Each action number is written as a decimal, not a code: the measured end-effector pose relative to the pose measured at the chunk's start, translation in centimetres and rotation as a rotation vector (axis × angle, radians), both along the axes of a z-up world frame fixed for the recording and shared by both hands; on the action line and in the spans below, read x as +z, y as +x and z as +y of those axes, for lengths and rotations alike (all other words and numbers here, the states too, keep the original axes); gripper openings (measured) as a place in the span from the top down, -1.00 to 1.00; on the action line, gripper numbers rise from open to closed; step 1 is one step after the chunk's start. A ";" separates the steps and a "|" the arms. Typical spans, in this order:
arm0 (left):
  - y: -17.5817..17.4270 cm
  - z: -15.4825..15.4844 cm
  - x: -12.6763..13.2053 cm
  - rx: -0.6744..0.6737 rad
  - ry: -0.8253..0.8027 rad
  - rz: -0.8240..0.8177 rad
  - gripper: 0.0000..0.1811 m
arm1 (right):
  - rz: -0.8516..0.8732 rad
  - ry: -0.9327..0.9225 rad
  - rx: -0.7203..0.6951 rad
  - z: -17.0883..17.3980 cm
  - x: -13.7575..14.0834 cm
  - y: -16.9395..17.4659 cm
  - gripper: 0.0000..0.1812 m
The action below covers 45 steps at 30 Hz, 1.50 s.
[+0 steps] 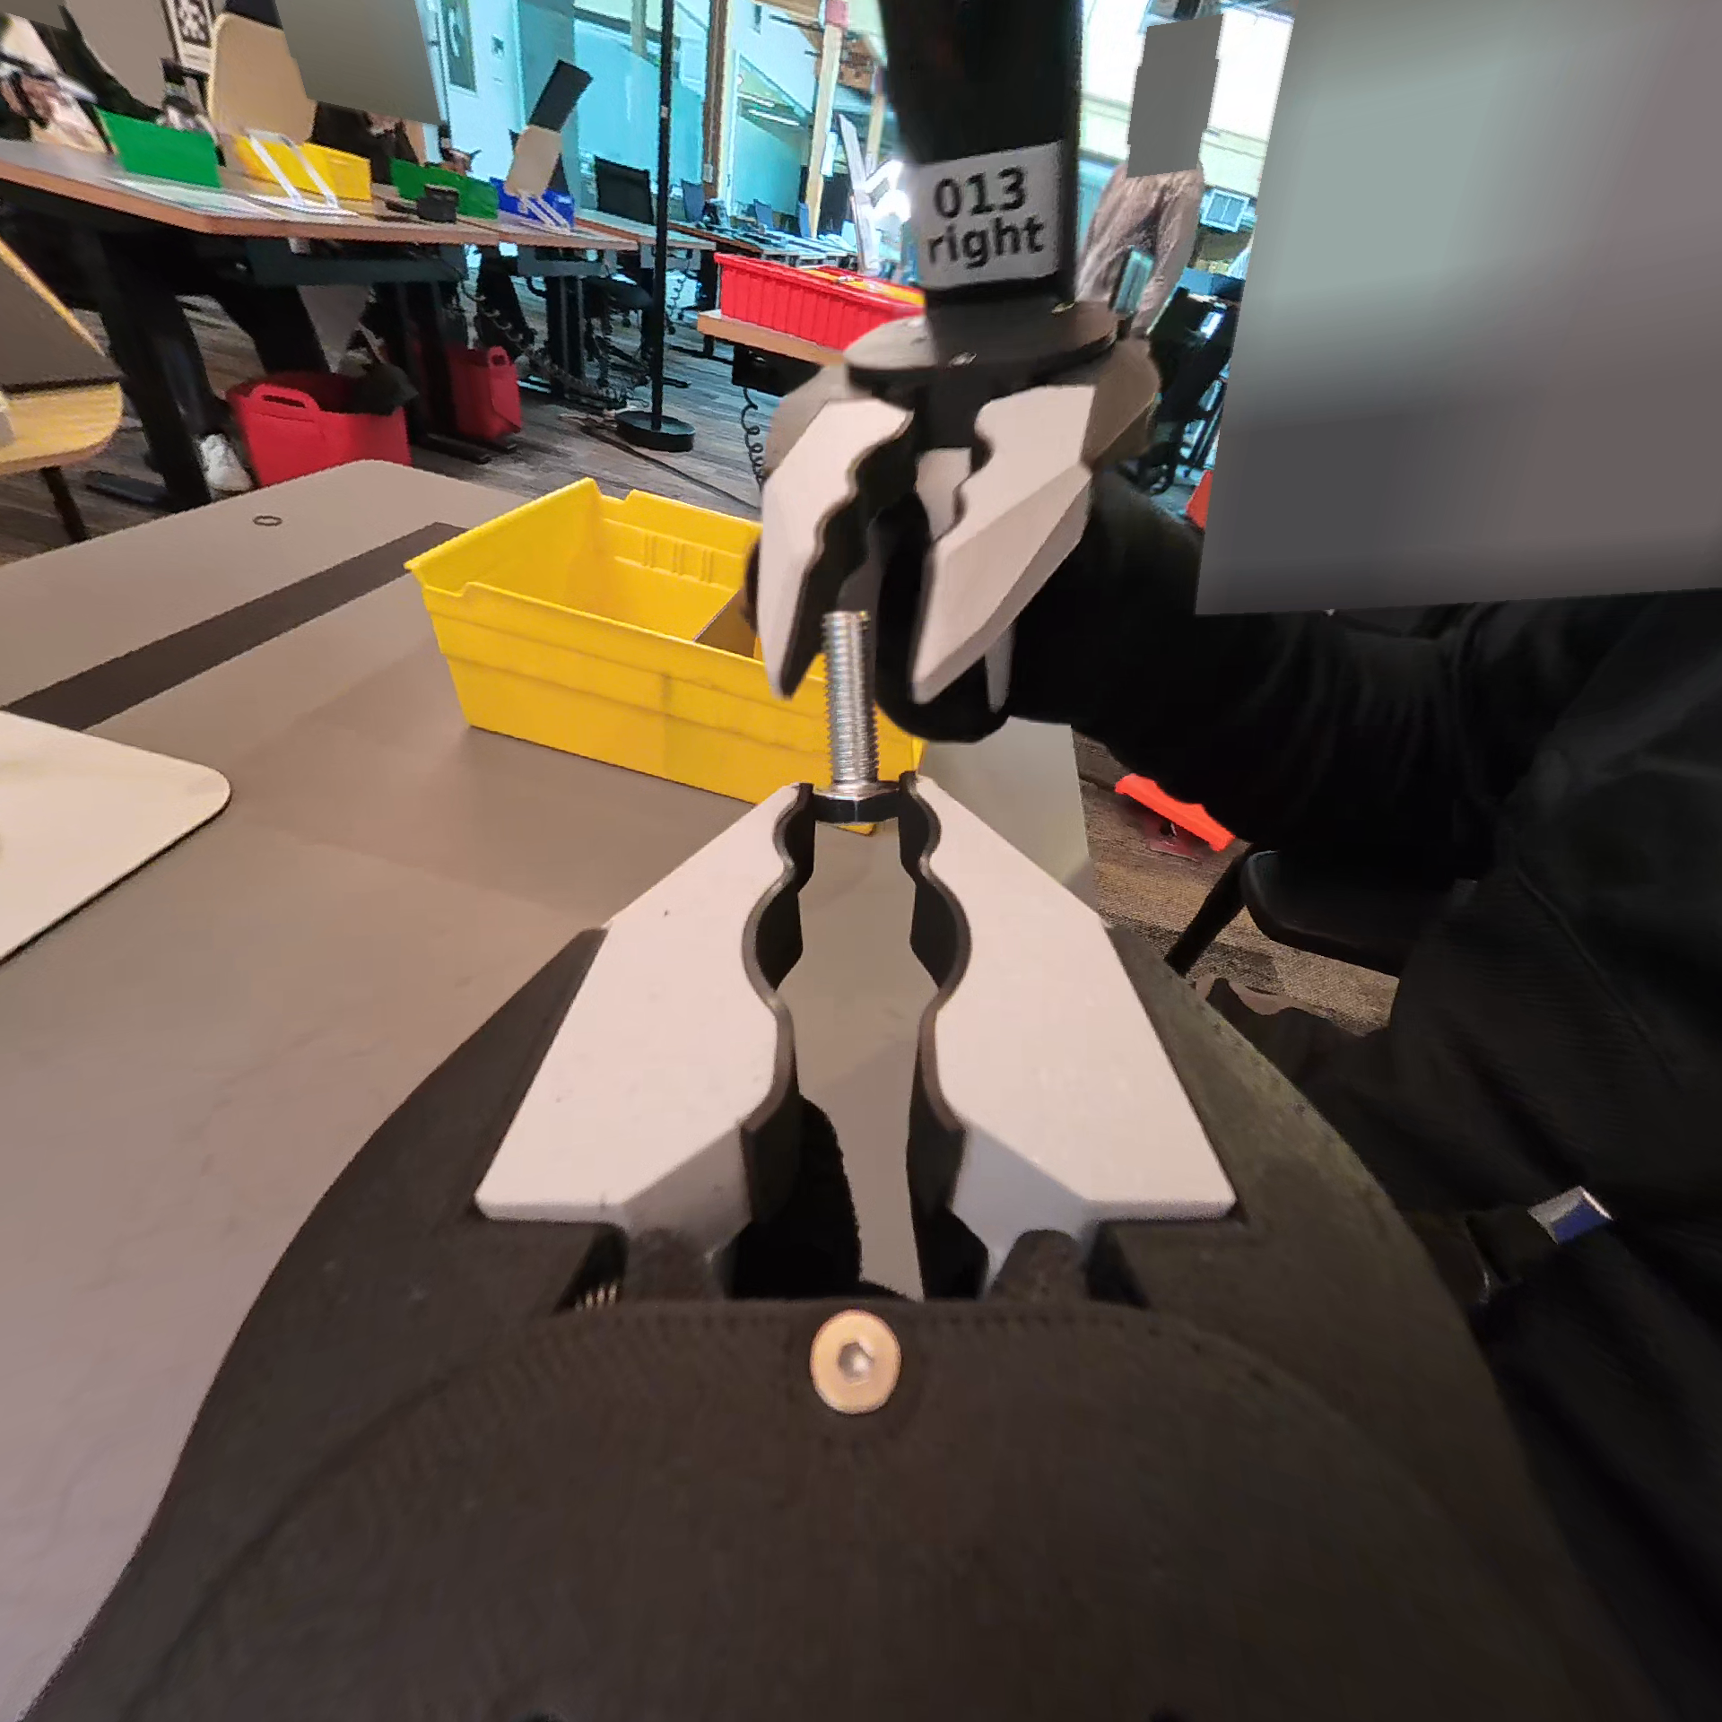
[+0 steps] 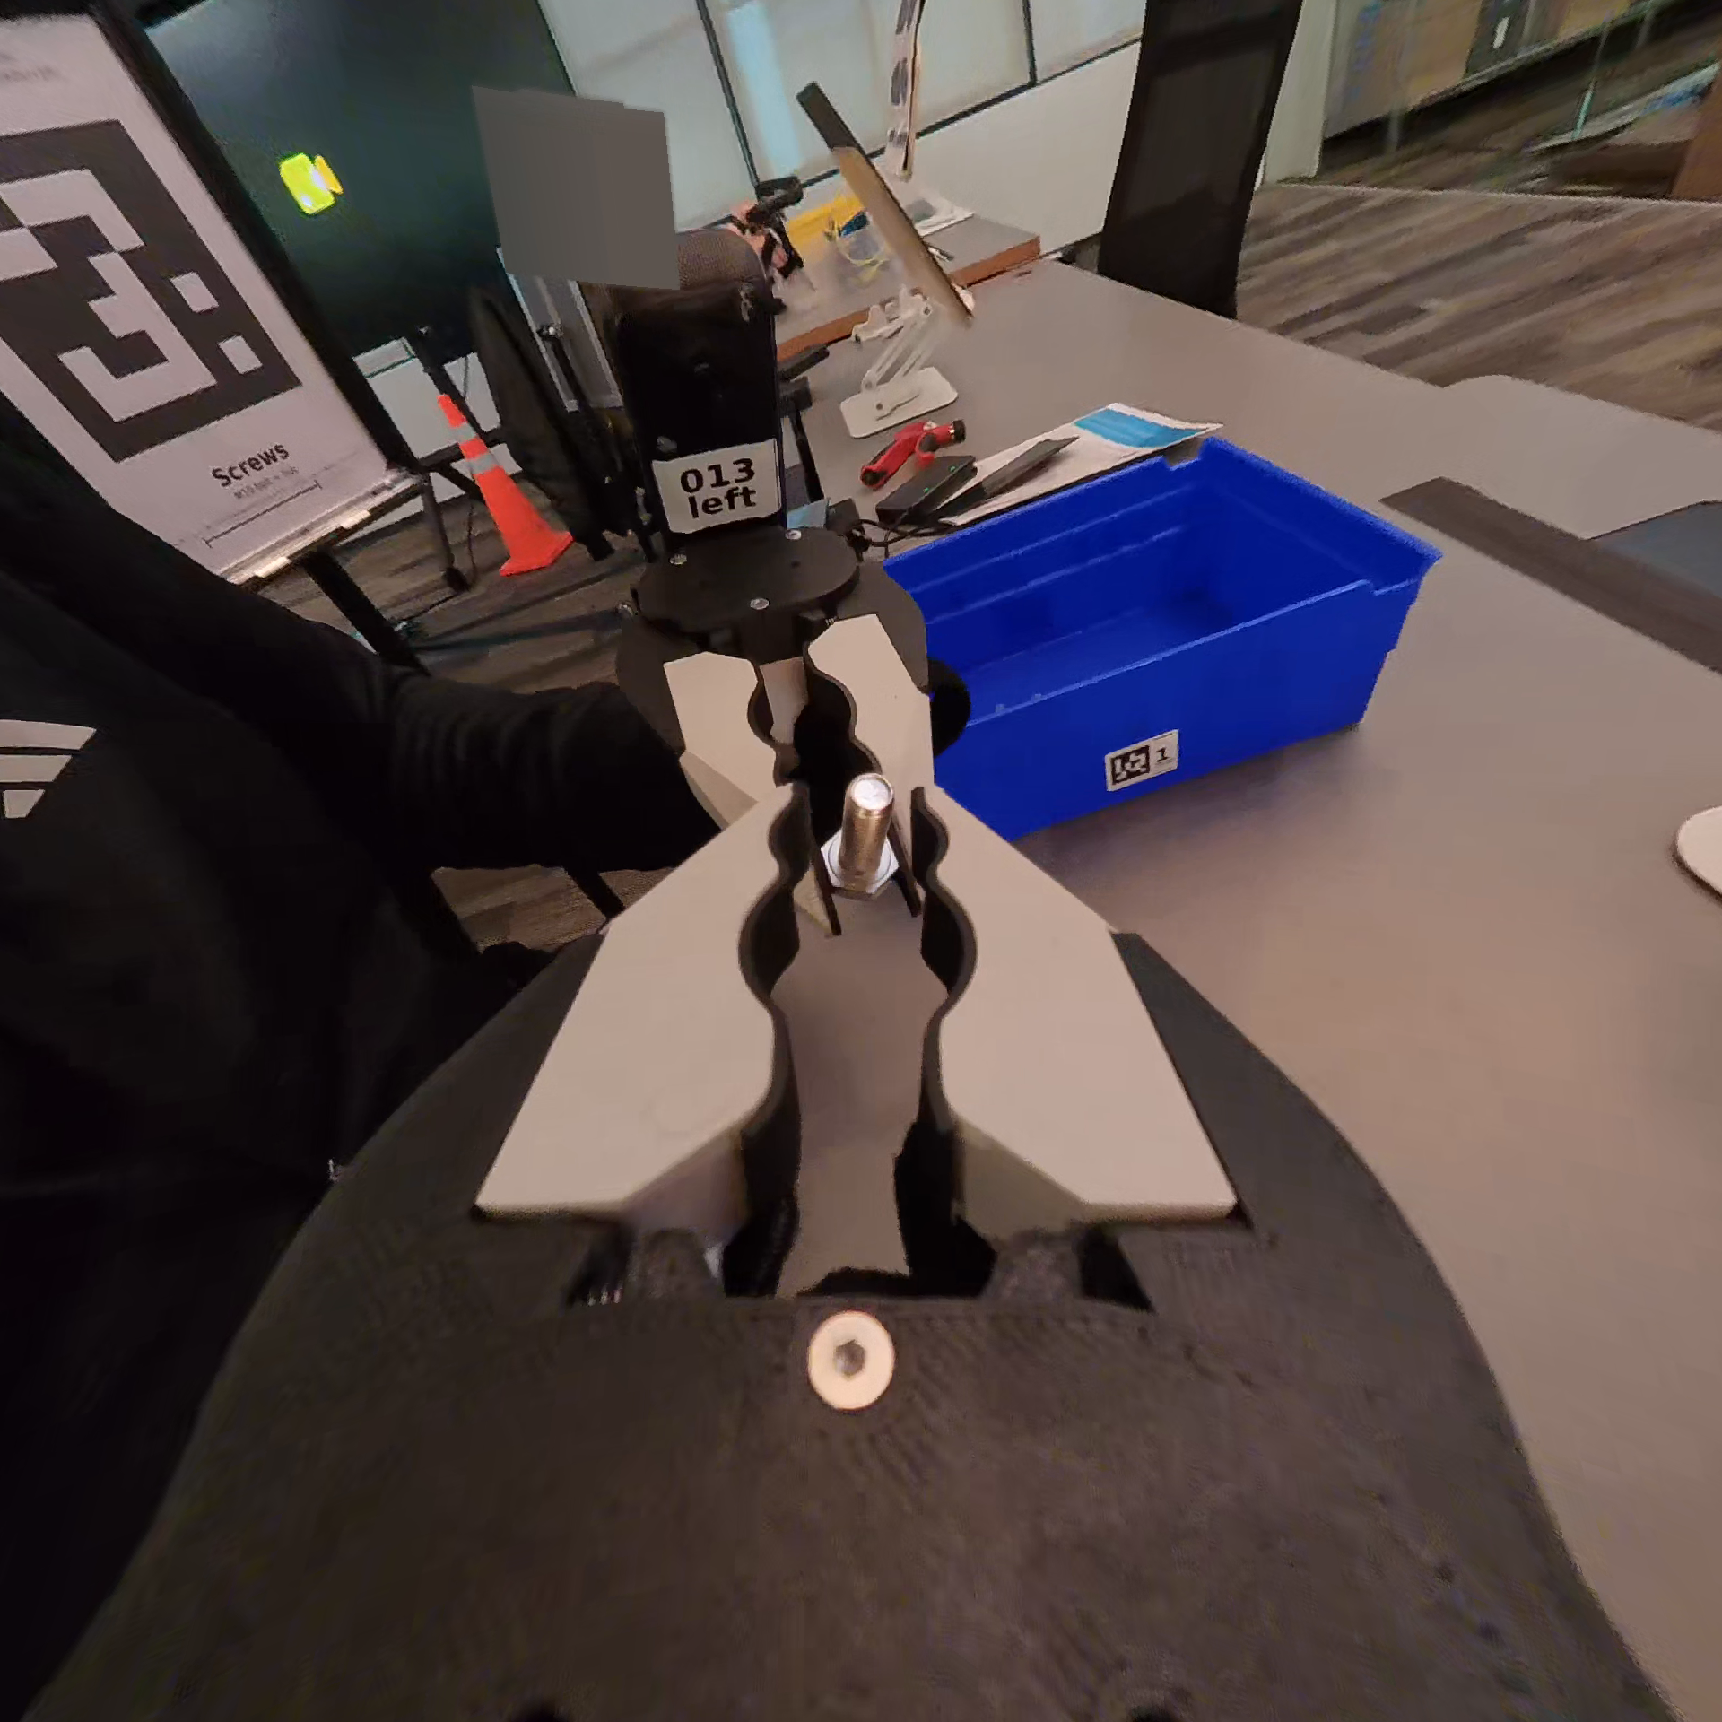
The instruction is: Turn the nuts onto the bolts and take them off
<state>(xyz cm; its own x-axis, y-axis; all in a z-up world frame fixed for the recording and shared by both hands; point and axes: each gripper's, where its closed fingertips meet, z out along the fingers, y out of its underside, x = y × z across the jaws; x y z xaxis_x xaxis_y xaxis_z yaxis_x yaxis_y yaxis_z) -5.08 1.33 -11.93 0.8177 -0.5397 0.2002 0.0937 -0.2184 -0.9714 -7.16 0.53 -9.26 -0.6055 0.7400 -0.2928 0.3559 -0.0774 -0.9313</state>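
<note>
A grey tabletop (image 2: 1305, 978) with a dark strip across it carries the work, in a large open room with wood-look flooring, rows of other desks, an orange cone (image 2: 508, 508) and a big board with a black-and-white square pattern (image 2: 140, 280). On the tabletop there is one yellow bin (image 1: 596, 643) in the left wrist view and one blue bin (image 2: 1165, 652) near the far edge in the right wrist view. Both look empty as far as their insides show. A white rounded board (image 1: 84, 820) lies at the left edge. I count one bolt (image 1: 850, 708), and no loose nut shows in either view.

The left gripper (image 1: 855, 801) is nearly closed, its fingertips pinching the hexagonal head at the bolt's lower end. The bolt is held in the air above the tabletop, in front of the yellow bin's near wall. Its long axis stands upright, with the threaded end pointing up.

The right gripper (image 1: 843, 652) comes down from above, held by a black-gloved hand (image 1: 1100, 634). Its fingers are parted and sit either side of the bolt's upper thread, one close beside it. Whether either touches the thread I cannot tell. In the right wrist view the bolt's flat tip (image 2: 868, 794) faces the camera between the spread fingers
</note>
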 end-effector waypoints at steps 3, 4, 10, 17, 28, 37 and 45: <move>0.2 -0.1 0.0 -0.007 0.007 0.007 0.82 | 0.002 -0.030 0.015 -0.4 0.0 -0.2 0.92; 0.3 -0.1 0.0 -0.010 0.007 0.005 0.82 | -0.003 -0.037 0.019 -0.4 0.0 -0.2 0.92; -0.7 0.0 0.7 0.014 0.017 -0.035 0.83 | 0.027 0.022 -0.058 2.8 1.8 0.4 0.92; -2.8 -0.5 1.4 0.061 0.023 0.001 0.98 | -0.196 0.367 -0.531 22.8 0.2 3.8 0.91; -3.4 -0.3 0.6 0.083 -0.016 0.067 0.99 | -0.885 0.599 -0.584 35.1 -15.5 8.5 0.92; -4.9 -0.4 0.3 0.121 -0.031 0.117 0.97 | -1.040 0.718 -0.630 37.3 -18.0 9.4 0.73; -12.7 -3.2 2.2 0.317 -0.097 0.284 0.89 | -0.730 0.763 -0.684 31.9 -9.0 7.1 0.81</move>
<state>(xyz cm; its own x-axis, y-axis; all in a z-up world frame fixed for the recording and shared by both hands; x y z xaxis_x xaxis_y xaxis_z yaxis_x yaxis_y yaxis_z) -17.77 -1.91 -9.70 0.9698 -0.2431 -0.0194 -0.0973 -0.3131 -0.9447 -0.07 32.44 -18.30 0.0901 0.9659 0.2427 0.9058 0.0217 -0.4230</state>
